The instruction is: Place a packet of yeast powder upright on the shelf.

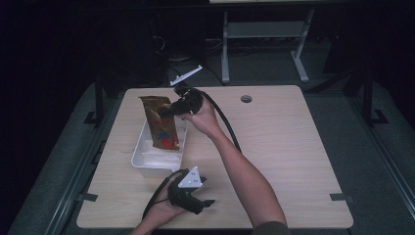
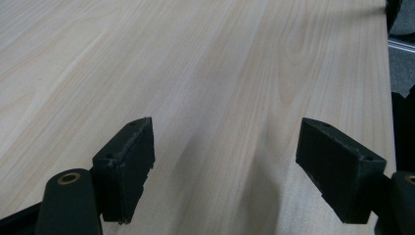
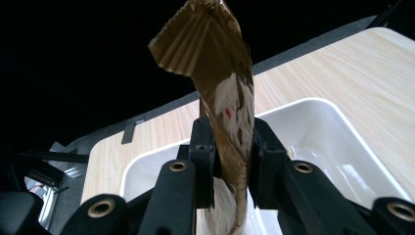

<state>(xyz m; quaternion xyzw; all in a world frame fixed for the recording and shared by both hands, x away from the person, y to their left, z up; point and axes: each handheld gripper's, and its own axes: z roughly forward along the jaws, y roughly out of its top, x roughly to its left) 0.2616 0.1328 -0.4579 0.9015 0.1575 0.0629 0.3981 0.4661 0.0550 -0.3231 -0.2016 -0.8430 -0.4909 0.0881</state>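
Nearest the table's [image 1: 274, 161] front edge, in the high view: left gripper [image 1: 203, 204] held low in the left hand [image 1: 164, 208], grey three-cornered plate [image 1: 191, 178] on top, black cable [image 1: 154, 196] looping back from it toward the edge. Jaws spread wide in the left gripper view, nothing between them, bare pale wood grain [image 2: 220, 73] ahead of the tips and beneath them.

Just beyond that gripper, slightly to its left: a white tray [image 1: 139, 157], long and rectangular, running away toward the far side. Something pale and flat lying inside its near end (perhaps paper or film; too washed out to tell).

Farther on, past the tray's middle: right gripper [image 1: 165, 111] reaching in from the tray's right side, right hand [image 1: 198, 116] wrapped round its body, forearm [image 1: 244, 176] stretching back across the table, thick black cable [image 1: 222, 120] arching behind the wrist. Clamped on a brown snack packet [image 1: 160, 125] with red and blue print, gripped at the upper part, the packet hanging upright over the tray with its lower end down inside. In the right gripper view, jaws pinched tight on the packet [image 3: 230, 122] from both sides, crimped top seal [image 3: 188, 46] fanning above the tips, white tray rim [image 3: 342, 122] curving behind and below.
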